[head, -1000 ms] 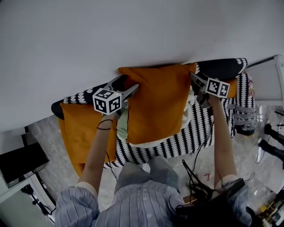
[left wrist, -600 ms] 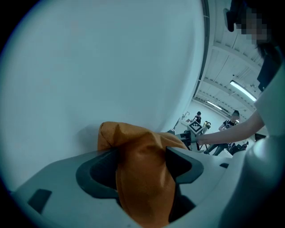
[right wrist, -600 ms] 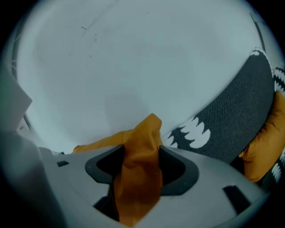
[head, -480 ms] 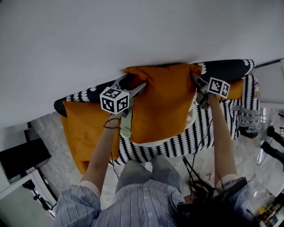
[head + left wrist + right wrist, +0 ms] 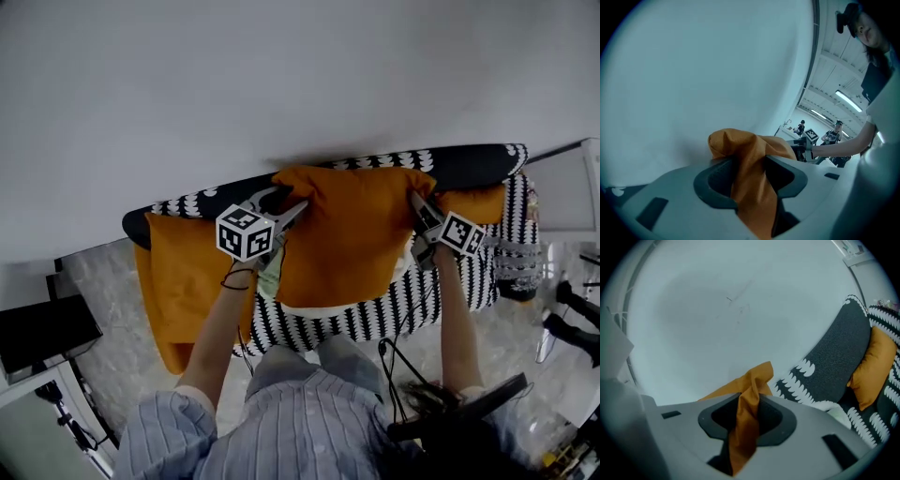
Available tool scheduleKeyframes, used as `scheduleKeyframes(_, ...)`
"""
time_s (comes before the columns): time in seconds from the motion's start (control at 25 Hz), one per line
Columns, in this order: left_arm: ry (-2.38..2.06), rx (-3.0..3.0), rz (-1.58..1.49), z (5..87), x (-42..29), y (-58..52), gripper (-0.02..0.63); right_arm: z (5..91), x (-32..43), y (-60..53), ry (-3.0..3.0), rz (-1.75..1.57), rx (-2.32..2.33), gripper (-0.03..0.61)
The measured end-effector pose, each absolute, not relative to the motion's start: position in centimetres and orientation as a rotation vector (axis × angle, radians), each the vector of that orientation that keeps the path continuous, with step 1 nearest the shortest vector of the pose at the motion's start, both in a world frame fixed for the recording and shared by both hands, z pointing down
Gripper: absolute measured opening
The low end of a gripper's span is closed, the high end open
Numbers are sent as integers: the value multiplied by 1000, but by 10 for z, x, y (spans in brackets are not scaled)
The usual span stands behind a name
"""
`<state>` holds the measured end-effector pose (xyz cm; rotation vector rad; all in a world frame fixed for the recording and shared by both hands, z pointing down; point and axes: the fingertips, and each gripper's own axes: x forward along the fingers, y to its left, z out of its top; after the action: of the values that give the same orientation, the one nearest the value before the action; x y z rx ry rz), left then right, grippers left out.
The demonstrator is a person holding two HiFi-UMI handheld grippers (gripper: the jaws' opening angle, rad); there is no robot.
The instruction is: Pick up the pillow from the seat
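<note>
Orange pillow [image 5: 347, 234] lies mid-seat [image 5: 375, 314], top edge against the white wall [image 5: 281, 75]. My left gripper [image 5: 289, 201] is at its upper left corner, my right gripper [image 5: 417, 204] at the upper right. A second orange cushion [image 5: 183, 272] sits just beside, on the left.

Left gripper view: jaws closing on a bunched pillow corner, fabric filling the gap. Wall close ahead.

Right gripper view: jaws closing, pinching a thin fold of the corner. A third cushion [image 5: 874, 366] leans on the seat's right side, well apart.
</note>
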<state>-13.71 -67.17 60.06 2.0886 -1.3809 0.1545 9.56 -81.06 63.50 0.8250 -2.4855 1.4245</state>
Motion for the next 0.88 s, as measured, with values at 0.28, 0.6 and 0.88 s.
scheduleKeyframes(0.28,-1414,2084,117,579,-146,-615,201,583,93,-749,-2558,1215,817,94)
scheduleKeyframes(0.6,-1477,1994,-74,552,-160,-542,153,527,76,-671,-2611,922,841,89)
scheduleKeyframes(0.88,-1513,2012,-171,519,-157,-490,124,479,80,-618,-2710,913,928,81)
